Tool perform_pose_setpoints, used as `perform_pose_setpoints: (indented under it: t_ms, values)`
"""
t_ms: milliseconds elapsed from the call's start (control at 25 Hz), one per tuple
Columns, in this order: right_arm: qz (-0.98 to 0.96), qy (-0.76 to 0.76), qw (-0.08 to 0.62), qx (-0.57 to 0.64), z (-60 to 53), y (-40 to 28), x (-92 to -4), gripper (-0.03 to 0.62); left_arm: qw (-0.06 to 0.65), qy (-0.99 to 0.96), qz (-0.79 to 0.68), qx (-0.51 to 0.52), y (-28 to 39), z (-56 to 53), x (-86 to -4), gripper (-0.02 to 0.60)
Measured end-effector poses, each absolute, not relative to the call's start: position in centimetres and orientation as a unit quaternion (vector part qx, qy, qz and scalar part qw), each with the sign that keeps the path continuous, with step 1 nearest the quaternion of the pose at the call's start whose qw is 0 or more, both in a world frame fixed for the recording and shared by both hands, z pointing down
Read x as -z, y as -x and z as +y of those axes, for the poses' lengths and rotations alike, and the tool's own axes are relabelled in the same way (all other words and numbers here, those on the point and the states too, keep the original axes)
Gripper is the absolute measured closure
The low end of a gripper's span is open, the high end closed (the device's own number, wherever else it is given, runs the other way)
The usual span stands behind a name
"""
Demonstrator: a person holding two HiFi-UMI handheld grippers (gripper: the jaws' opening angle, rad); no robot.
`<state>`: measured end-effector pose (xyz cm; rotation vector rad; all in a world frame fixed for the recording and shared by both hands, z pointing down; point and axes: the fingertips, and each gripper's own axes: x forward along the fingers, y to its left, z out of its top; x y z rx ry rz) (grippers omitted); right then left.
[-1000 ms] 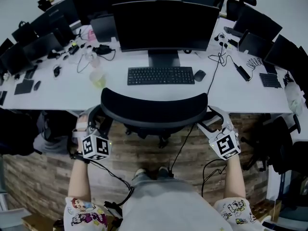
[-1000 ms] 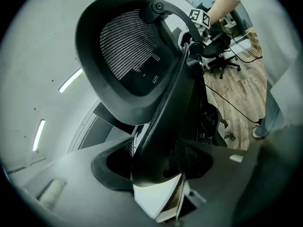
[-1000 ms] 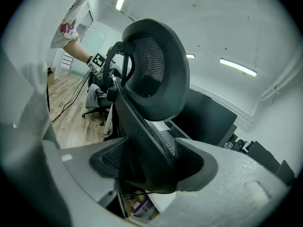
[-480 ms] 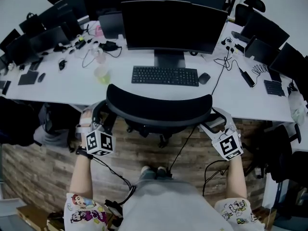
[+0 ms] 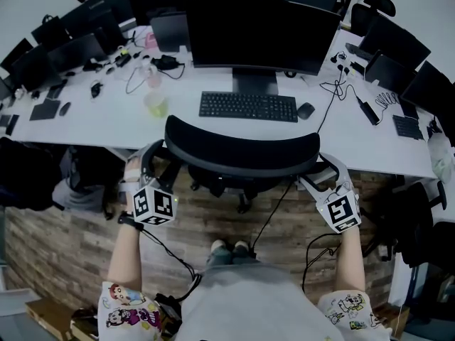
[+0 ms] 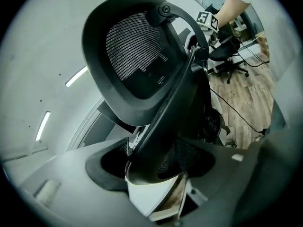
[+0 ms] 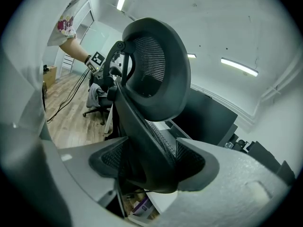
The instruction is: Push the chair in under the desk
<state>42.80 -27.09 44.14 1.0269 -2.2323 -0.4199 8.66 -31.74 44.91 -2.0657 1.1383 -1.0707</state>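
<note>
A black mesh-backed office chair (image 5: 242, 148) stands at the white desk (image 5: 106, 130), its backrest top over the desk's front edge. My left gripper (image 5: 153, 160) is at the backrest's left edge. In the left gripper view the chair's frame (image 6: 137, 46) runs between the jaws of the left gripper (image 6: 154, 162), which are opening and no longer seem to press on it. My right gripper (image 5: 323, 169) is at the backrest's right edge. In the right gripper view the right gripper (image 7: 151, 162) is shut on the chair's frame (image 7: 156, 65).
On the desk are a large monitor (image 5: 259, 23), a keyboard (image 5: 247, 106), a mouse (image 5: 306, 110), a pale cup (image 5: 155, 104) and loose cables (image 5: 330, 91). More monitors line the back. A cable (image 5: 266, 215) trails across the wooden floor. Another chair (image 5: 416, 222) stands at right.
The chair has rolled forward toward the desk, so its backrest top now nearly reaches the keyboard. Both grippers went forward with it.
</note>
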Motion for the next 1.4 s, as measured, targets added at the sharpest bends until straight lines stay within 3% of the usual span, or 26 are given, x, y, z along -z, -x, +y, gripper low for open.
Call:
perform_pose_setpoints:
  t_ms: [800,1400]
  values:
    - [-0.854,-0.421,0.260,0.157,-22.5,-41.2,-40.5,0.284,0.243,0.782,0.458,0.346,-8.5,-25.8,-41.9,0.285]
    - [-0.887,-0.443,0.097,0.092,-17.0,-36.3,-36.4,0.353,0.076,0.850,0.497,0.155,-12.0,-19.4,-38.4,0.333]
